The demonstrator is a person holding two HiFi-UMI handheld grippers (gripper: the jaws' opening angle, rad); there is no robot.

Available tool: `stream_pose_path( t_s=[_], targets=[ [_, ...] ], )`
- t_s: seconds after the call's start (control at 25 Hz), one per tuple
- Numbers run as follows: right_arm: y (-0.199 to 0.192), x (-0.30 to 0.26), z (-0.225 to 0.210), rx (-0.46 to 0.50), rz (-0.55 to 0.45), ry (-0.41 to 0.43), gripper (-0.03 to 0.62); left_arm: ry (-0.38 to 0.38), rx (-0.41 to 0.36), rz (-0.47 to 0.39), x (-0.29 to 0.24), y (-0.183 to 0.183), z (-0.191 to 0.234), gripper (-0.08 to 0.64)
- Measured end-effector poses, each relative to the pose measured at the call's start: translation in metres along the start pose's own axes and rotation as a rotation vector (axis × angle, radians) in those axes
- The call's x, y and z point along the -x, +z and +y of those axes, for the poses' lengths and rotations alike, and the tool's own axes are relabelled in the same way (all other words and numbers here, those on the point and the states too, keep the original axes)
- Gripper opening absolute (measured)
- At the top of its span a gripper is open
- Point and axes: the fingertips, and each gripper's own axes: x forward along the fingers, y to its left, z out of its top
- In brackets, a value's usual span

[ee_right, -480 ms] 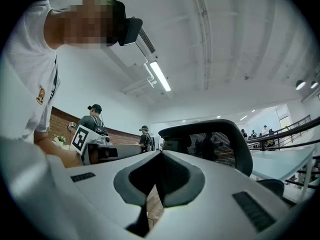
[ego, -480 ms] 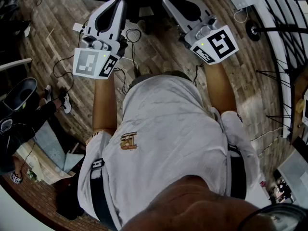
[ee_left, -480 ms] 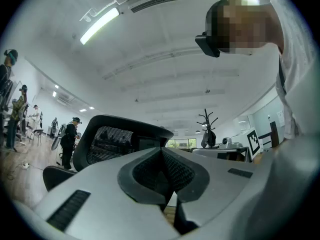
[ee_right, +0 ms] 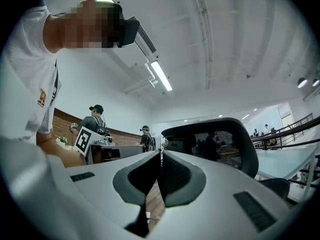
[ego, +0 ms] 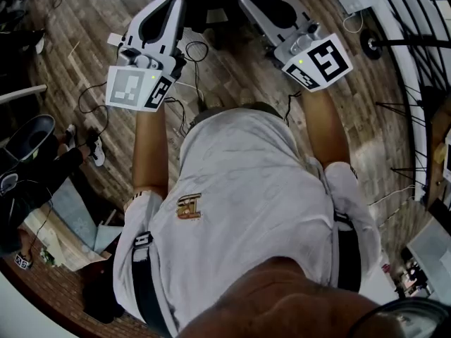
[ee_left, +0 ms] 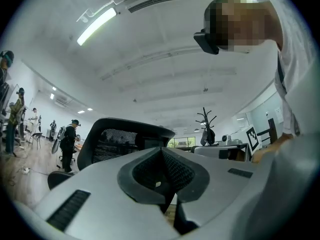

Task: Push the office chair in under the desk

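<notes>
Black office chair (ee_left: 112, 144) — mesh back, thick curved frame; wooden floor (ego: 63, 55)

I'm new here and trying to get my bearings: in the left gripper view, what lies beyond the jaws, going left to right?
Person in black → chair back → coat stand → square marker → white shirt.

1. No legible words, numbers or brand names anywhere.
2. Black-and-white square code markers (ego: 132, 88), patterns only, on the cubes (ego: 317, 63) at the rear of the left gripper (ego: 176, 4) and the right gripper (ego: 246, 2).
3. Gold emblem (ego: 188, 206) on white shirt (ego: 246, 182), behind both grippers: too small to read.
</notes>
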Motion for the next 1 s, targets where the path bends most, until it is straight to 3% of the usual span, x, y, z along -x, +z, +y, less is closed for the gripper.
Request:
stream_pose_path(
  t_s=[0.36,0.52,0.76,1.0],
  targets=[
    [-0.003,-0.009,0.000,0.073,0.068,-0.029,0.037,-0.008,-0.097,0.069,0.023,-0.006,0.044,0.020],
    [-0.007,-0.010,-0.014,0.127,0.121,-0.064,0.037,-0.036,-0.183,0.131,0.024,-0.007,0.064,0.027],
    [-0.012,-0.013,-0.023,0.187,0.191,-0.102,0.057,-0.093,-0.301,0.214,0.032,-0.018,0.096,0.121],
    [-0.031,-0.009,-0.030,0.222,0.295,-0.126,0.134,-0.119,-0.430,0.302,0.033,-0.030,0.133,0.176]
  ],
)
